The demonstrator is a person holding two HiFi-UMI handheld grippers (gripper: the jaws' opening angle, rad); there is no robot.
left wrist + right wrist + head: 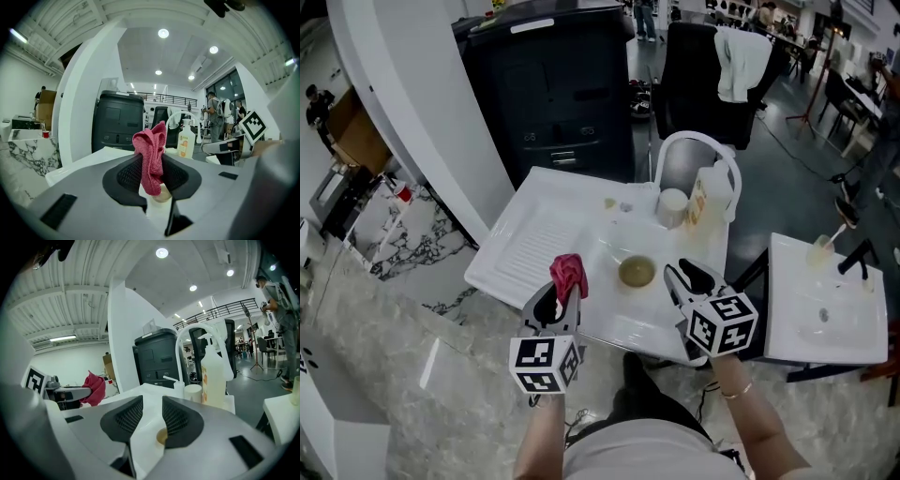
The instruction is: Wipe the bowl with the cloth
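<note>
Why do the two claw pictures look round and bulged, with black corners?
Left gripper view: the wide-angle lens bows straight lines and blackens the corners; the cloth in the left claw is sharp. Right gripper view: same bulge, ceiling lamp glaring. Head view: dimmer, milder bend.

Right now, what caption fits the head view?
Left gripper holds a red cloth left of the bowl in the sink; right gripper open.

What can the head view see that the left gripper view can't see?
Only the head view shows the black-and-white marker cube on the left gripper and the person's right forearm. Only the left gripper view shows the round ceiling lights. Both show the crumpled red cloth pinched between the left gripper's jaws, the white soap bottle with its orange label, and the tall black cabinet.
</note>
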